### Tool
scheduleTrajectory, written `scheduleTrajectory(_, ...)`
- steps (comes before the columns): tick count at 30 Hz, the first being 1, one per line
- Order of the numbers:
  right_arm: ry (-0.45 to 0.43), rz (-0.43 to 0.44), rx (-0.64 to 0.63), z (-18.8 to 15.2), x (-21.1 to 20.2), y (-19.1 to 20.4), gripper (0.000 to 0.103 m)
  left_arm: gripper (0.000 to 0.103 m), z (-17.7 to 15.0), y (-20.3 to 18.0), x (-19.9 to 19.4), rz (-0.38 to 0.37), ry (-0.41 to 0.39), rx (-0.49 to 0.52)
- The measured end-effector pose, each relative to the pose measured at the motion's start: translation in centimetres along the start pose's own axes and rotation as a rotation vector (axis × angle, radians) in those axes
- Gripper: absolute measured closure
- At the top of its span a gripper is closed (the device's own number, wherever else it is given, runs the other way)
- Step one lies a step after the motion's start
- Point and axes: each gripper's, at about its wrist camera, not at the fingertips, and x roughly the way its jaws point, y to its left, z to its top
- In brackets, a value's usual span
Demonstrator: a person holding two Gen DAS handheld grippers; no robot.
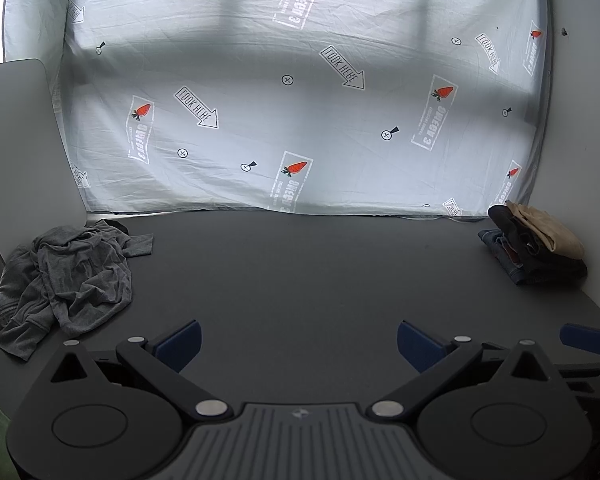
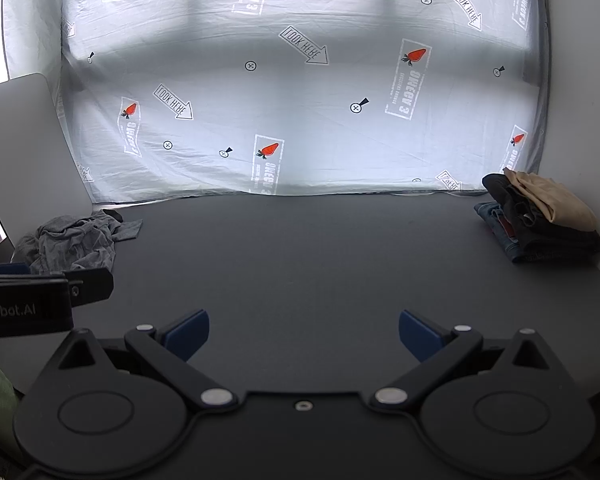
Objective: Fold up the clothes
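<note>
A crumpled grey garment [image 1: 68, 280] lies in a heap at the left of the dark table [image 1: 300, 272]; it also shows in the right wrist view as the grey garment [image 2: 76, 242]. My left gripper [image 1: 298, 344] hovers over the table's near middle, open, nothing between its blue pads. My right gripper [image 2: 303, 334] is open too and empty, to the right of the left one. The left gripper's body [image 2: 40, 296] shows at the left edge of the right wrist view. A blue fingertip [image 1: 583, 338] of the right gripper shows at the right edge of the left wrist view.
A stack of folded clothes [image 1: 535, 244], jeans under dark pieces and a tan one, sits at the table's far right corner [image 2: 539, 216]. A printed pale sheet [image 1: 300, 100] hangs behind the table. A grey rounded panel [image 1: 24, 140] stands at the far left.
</note>
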Motion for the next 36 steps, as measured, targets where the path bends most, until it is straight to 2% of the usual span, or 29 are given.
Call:
scheduleTrajectory(29,0.009,0.019,-0.018,0.4,0.5,-1.3,0.001,0.0,-0.3,-0.4,0.8,0.004,0.009,-0.003)
scheduleTrajectory(36,0.006,0.009,-0.01,0.2,0.4,-0.1,0.001,0.0,0.3,-0.2,0.9,-0.001,0.012,0.002)
